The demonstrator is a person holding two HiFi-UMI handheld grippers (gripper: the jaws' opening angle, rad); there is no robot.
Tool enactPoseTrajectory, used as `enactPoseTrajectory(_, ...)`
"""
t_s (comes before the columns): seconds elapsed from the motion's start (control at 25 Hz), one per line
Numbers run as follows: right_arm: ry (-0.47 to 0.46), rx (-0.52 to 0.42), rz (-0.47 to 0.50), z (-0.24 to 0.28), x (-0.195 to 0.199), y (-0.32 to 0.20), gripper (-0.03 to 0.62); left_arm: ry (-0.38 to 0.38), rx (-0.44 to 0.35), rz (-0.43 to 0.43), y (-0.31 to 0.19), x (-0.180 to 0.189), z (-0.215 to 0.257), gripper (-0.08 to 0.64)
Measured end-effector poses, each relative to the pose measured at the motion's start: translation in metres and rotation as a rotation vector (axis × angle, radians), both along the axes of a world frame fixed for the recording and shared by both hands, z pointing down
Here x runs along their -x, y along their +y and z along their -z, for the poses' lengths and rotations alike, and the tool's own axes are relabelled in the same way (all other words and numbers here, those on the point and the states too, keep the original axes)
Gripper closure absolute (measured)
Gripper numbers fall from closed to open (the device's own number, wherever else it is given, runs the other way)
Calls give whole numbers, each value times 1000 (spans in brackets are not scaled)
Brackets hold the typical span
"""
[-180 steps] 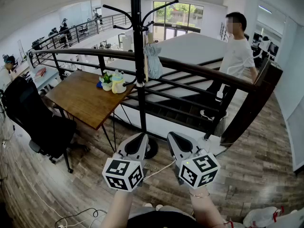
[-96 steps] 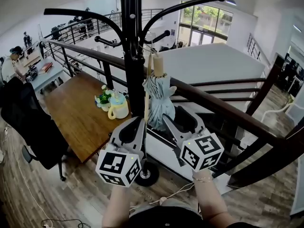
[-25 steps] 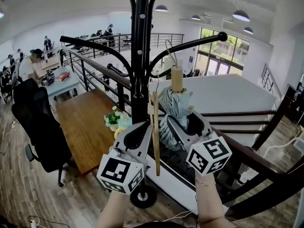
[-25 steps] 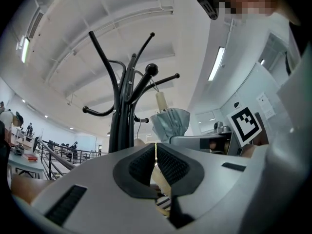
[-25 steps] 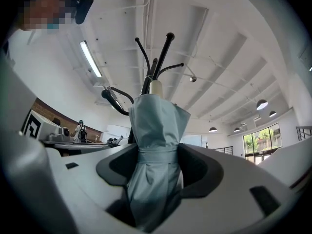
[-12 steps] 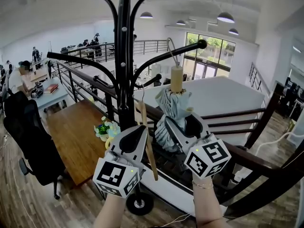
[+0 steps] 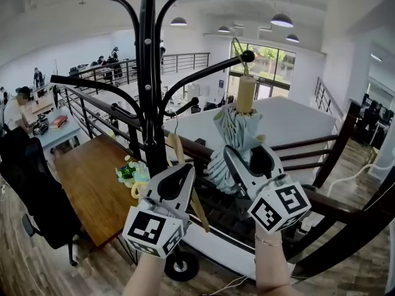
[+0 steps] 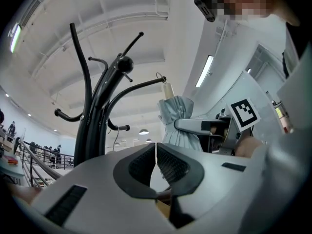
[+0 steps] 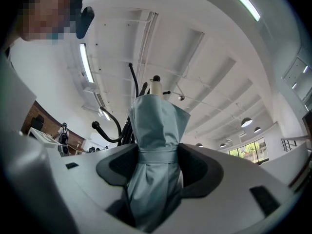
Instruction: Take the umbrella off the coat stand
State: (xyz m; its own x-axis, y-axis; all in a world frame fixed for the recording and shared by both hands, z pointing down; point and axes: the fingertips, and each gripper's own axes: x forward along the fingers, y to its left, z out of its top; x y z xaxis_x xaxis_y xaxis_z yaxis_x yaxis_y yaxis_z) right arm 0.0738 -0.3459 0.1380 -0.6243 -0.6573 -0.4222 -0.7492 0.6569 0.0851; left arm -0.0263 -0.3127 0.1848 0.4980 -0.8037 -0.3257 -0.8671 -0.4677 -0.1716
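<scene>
A folded pale blue umbrella [image 7: 231, 125] with a beige handle [image 7: 245, 94] is held upright beside the black coat stand [image 7: 148, 91]. Its thin cord loop [image 7: 237, 44] sits right at the knobbed tip [image 7: 247, 56] of one upward arm; I cannot tell whether it still hangs there. My right gripper [image 7: 244, 154] is shut on the umbrella's strapped middle [image 9: 153, 126], one pad on each side [image 9: 157, 156]. My left gripper [image 7: 187, 168] is shut, close to the left of the umbrella [image 8: 175, 113], its pads meeting [image 8: 156, 146]. A wooden stick [image 7: 199, 211] hangs by it.
The stand's other curved arms [image 7: 86, 84] spread left and overhead. A dark railing [image 7: 321, 199] runs behind it, above a stairwell. A wooden table [image 7: 86, 187] with a yellow mug [image 7: 139, 177], and a black office chair [image 7: 31, 184], are at lower left. The stand's round base [image 7: 182, 267] is near my feet.
My right gripper has carried the umbrella up and to the right, bringing its loop out to the tip of the arm. The left gripper stays shut beside it.
</scene>
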Motion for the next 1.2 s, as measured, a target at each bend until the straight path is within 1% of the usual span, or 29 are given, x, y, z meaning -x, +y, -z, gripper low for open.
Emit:
enactPoseTrajectory(0.2, -21, -9, -28, 1, -13, 5, 324, -4, 0, -34, 0, -12, -1, 540)
enactPoseTrajectory(0.36, -34, 6, -37, -5, -23, 12, 323, 10, 10, -63, 5, -20, -4, 540)
enactPoseTrajectory(0.52, -63, 48, -37, -19, -32, 20, 323, 17, 30, -83, 10, -25, -11, 540)
enactPoseTrajectory(0.8, -84, 130, -43, -52, -39, 26, 324, 23, 81, -119, 16, -35, -30, 540)
enactPoseTrajectory(1.0, -92, 174, -30, -75, -37, 32, 324, 27, 127, -114, 21, -30, -48, 540)
enactPoseTrajectory(1.2, -86, 212, -15, -92, -31, 39, 324, 53, 173, -102, 24, -22, -64, 540)
